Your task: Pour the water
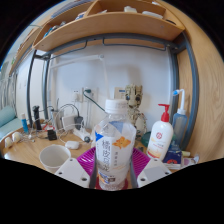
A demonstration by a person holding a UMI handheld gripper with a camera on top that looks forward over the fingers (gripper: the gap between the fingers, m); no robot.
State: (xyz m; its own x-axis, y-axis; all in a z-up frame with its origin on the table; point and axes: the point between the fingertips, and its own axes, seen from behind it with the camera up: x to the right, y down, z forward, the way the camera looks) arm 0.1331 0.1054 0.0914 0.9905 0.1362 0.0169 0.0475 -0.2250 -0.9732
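Bottle (115,150) stood upright at lower centre, clamped between both fingers of gripper (113,172), pink pads pressing its sides. Cup (53,157) lower left, on desk (25,160).

Between our tongs (112,172) stands the bottle (115,150), blocking the way straight ahead. To its left the counter (25,158) lies open up to the white cup (53,157); to its right the pump bottle (161,137) stands near, narrowing passage.
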